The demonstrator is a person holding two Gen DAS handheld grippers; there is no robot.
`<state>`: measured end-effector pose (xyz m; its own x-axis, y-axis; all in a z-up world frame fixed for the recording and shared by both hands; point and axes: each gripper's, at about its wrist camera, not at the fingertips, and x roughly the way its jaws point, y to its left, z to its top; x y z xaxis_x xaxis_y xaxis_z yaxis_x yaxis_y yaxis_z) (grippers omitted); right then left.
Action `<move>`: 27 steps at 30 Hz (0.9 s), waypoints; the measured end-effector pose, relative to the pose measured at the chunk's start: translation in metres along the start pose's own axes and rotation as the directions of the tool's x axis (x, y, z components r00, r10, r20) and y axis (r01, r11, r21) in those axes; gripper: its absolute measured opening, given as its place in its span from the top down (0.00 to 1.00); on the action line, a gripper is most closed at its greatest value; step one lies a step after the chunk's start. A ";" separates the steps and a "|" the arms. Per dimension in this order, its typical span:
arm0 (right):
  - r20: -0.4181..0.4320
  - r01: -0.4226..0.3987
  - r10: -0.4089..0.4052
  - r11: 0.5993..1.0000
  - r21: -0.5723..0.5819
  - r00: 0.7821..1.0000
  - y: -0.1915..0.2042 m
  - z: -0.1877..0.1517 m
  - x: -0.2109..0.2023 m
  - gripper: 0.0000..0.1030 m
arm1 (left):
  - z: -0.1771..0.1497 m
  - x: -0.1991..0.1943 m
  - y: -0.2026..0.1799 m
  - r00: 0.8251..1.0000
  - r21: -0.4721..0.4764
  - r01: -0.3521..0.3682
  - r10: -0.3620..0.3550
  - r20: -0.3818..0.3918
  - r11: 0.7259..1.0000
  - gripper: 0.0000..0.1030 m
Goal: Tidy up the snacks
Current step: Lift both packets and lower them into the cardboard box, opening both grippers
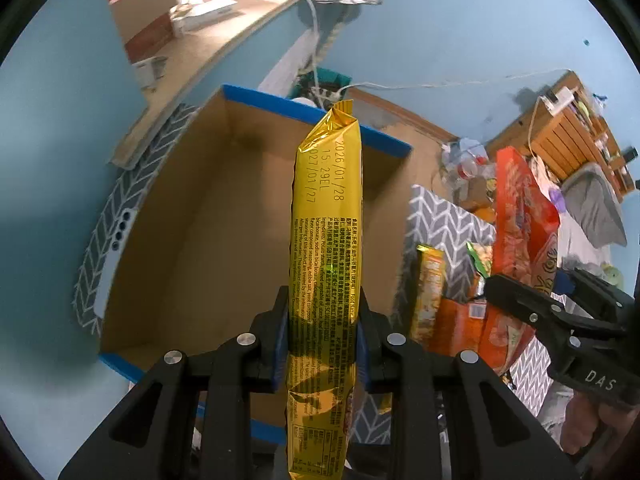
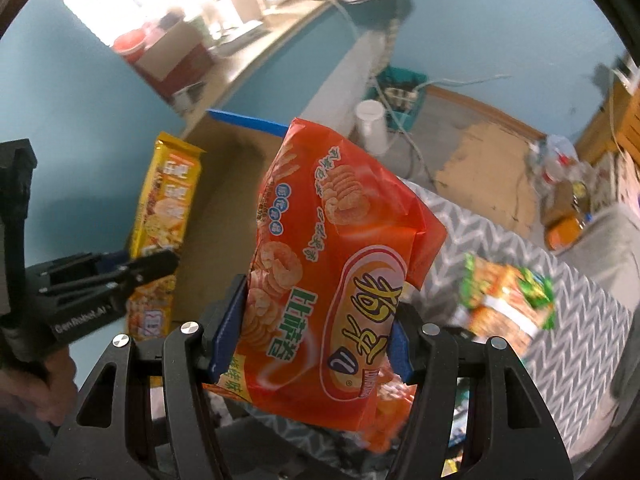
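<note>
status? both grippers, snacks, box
Left gripper shut on yellow packet. Right gripper shut on orange bag. Cardboard box below, open; nothing blocking it.

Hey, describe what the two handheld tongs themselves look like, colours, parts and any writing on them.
Both tongs, left and right, are matte black plastic linkages with triangular cut-outs, round silver pivot pins and blue pads inside the fingers. Seen from the side, the right one's body carries white letters "DAS"; the left one's body reads "GenRobot.AI". No cables or sleeves show.

We lose the yellow packet's (image 1: 326, 240) lower end at the frame edge; the green-orange packet (image 2: 508, 300) is blurred unreadable.
</note>
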<state>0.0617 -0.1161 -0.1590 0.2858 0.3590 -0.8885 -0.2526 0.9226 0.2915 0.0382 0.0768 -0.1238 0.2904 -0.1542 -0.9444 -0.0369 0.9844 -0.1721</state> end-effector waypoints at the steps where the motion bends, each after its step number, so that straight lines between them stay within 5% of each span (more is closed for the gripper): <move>1: -0.004 -0.005 0.005 1.000 -0.010 1.000 0.007 0.003 0.002 0.40 | 0.001 0.000 0.004 1.000 -0.007 -0.002 0.002 0.000 1.000 0.73; 15: -0.097 -0.072 0.067 0.996 -0.053 0.993 0.054 0.036 0.060 0.40 | 0.017 0.020 0.040 0.999 -0.041 -0.043 0.043 -0.016 0.998 0.73; 27: -0.150 -0.049 0.041 0.998 -0.049 0.988 0.065 0.047 0.085 0.36 | 0.020 0.028 0.051 0.998 -0.094 -0.056 0.054 -0.028 0.994 0.69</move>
<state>0.1130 -0.0194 -0.1992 0.1333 0.3716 -0.9188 -0.3115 0.8958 0.3171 0.0635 0.1246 -0.1538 0.2612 -0.1036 -0.9597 -0.1429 0.9791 -0.1446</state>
